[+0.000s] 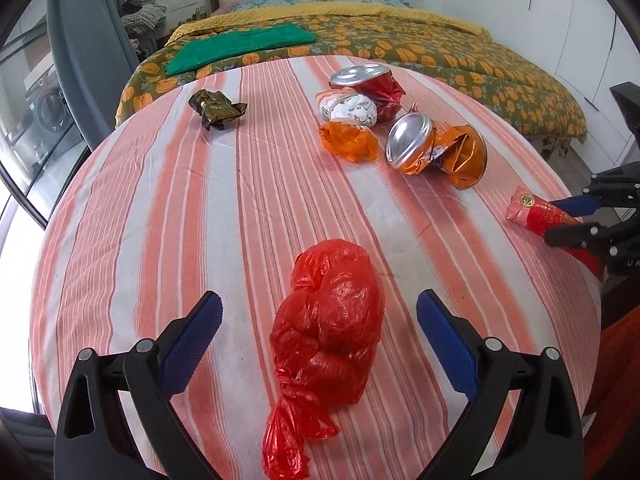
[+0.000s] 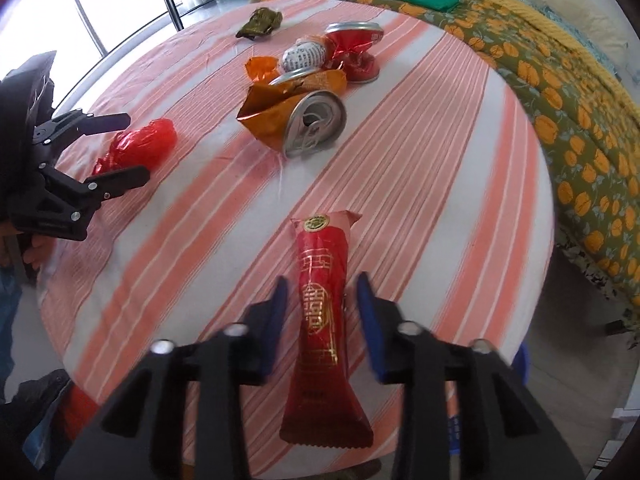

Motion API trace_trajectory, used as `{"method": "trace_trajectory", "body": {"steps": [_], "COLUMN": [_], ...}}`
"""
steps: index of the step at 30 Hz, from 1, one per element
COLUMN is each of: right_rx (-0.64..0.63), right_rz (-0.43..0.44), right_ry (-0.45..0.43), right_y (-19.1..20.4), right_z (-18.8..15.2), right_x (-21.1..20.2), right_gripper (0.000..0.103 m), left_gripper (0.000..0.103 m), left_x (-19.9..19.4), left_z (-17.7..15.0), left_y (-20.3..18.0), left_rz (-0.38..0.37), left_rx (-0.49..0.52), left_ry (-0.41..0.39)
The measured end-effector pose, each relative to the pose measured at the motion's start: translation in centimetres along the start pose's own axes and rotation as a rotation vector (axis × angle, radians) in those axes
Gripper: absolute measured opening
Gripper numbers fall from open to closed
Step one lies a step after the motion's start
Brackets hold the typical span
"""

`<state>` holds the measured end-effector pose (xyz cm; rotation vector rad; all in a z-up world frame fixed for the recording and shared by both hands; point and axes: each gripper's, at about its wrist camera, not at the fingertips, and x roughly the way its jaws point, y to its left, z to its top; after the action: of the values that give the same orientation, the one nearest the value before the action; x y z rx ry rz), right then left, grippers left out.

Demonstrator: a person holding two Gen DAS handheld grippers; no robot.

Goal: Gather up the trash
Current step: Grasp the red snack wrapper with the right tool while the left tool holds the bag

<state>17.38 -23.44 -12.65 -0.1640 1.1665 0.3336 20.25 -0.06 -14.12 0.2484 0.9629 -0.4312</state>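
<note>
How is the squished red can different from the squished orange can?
The crushed red can stands upright on its base, silver top facing up; the crushed orange can lies on its side, its opened top facing the right tongs' camera. The red can sits farther back, beside a white-and-orange wrapper; the orange can lies nearer the middle of the striped tablecloth. Both are dented with silver ends, and neither is held.

Black tongs (image 1: 318, 320), blue pads (image 1: 448, 344), silver screws.
</note>
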Motion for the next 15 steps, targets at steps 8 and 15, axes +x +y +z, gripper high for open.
{"method": "trace_trajectory", "body": {"steps": [8, 15], "right_rx": [0.052, 0.15], "right_rz": [0.044, 0.143], "right_ry": [-0.165, -0.269], "right_y": [-0.4, -1.8], "right_z": [-1.6, -2.7], "right_x": [-2.3, -4.0], "right_gripper": [0.015, 0.015], "left_gripper": [0.044, 0.042], "left_x": [0.3, -1.3], "left_z": [-0.2, 0.0], "left_y": [-1.0, -3.5], "left_rz": [0.013, -0.054], "left_rx": [-0.007, -0.075], "left_ry": [0.018, -0.025]}}
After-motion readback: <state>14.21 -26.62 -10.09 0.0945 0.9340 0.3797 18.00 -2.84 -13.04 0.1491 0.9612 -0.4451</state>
